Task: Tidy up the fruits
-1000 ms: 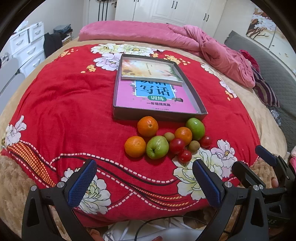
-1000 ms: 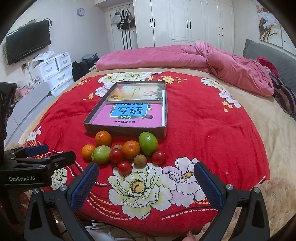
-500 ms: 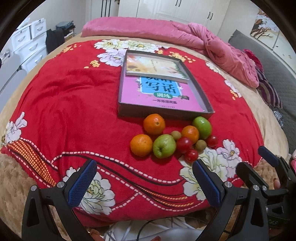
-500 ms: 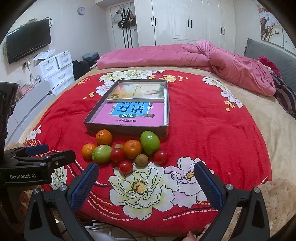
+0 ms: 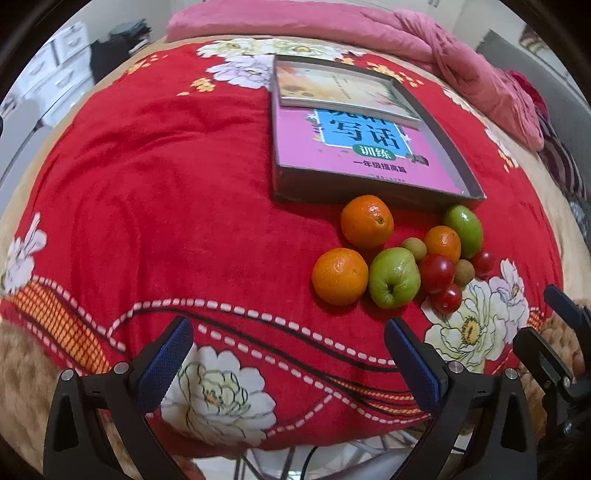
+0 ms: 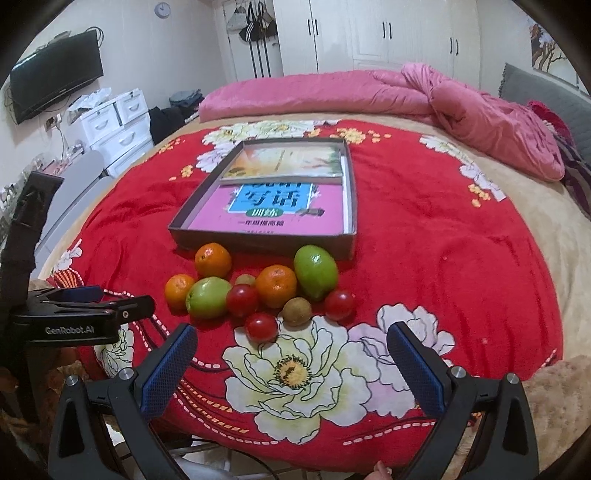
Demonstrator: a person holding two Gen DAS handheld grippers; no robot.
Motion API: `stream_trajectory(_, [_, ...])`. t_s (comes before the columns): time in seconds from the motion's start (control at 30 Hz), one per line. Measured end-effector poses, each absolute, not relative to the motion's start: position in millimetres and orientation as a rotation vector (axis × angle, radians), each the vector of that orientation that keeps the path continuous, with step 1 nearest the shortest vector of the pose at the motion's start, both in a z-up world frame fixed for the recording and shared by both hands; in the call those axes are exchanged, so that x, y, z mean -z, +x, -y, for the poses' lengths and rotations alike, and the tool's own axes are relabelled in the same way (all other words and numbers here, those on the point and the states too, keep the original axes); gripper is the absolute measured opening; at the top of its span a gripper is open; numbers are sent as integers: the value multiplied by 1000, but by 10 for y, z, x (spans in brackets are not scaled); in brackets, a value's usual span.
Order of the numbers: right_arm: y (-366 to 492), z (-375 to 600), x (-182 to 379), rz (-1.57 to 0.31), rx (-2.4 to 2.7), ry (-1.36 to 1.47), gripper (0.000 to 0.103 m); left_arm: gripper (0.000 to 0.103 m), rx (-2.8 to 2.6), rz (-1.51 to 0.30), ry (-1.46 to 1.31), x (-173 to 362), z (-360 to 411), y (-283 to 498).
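Fruits [image 5: 399,258] heaped on red blanket [image 5: 184,203] before tray [image 6: 258,242]. Both grippers [image 5: 288,354] [image 6: 291,362] spread wide, empty. Only right view shows TV [image 6: 55,90], wardrobe [image 6: 369,33].

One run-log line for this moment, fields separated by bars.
left hand-held gripper open, empty | right hand-held gripper open, empty | fruits on blanket before box | none in box

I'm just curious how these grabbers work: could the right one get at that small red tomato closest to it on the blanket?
Probably yes. The small red tomato lies at the near edge of the fruit pile, with only bare red floral blanket between it and the right gripper, whose jaws stand wide open and empty.
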State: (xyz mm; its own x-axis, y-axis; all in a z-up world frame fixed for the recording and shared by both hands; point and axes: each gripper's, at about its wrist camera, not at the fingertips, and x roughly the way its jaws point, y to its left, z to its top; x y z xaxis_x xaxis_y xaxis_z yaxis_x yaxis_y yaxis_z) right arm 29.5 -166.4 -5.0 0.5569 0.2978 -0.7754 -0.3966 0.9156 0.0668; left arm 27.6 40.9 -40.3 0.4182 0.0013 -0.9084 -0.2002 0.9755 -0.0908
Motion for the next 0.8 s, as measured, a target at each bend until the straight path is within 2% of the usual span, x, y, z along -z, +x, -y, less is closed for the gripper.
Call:
stream_trajectory(0.1, [332,1646,104,-914,-418,-119,103,95,-112,-1133,-136,430,-401,345])
stream_trajectory(0.17, [355,1637,143,-931,-417,-119,103,83,-92,-1146,-115,467,-400,397])
stream_trajectory(0.23, [378,1638,178,-947,-420,-115,103,75,-64,-1168,-114,517,-398,450])
stream_trajectory(0.4, [440,1604,285,-998,-419,-120,103,70,8,-1176,-84,539,-318,505])
stream_trajectory(0.57, [522,1563,411,-1046,-395,-123,103,54,57,-1167,-15,533,-228,568])
stream_trajectory(0.63, [545,1538,444,-1053,-400,-127,102,52,84,-1166,-12,527,-225,604])
stream_trajectory(0.67, [547,1524,453,-1056,-411,-127,99,52,90,-1166,-4,524,-223,616])
stream_trajectory(0.7, [546,1503,465,-1059,-422,-129,91,52,98,-1163,5,520,-223,634])
stream_trajectory(0.8, [556,1432,513,-1075,-459,-143,76,51,126,-1161,2,511,-253,676])
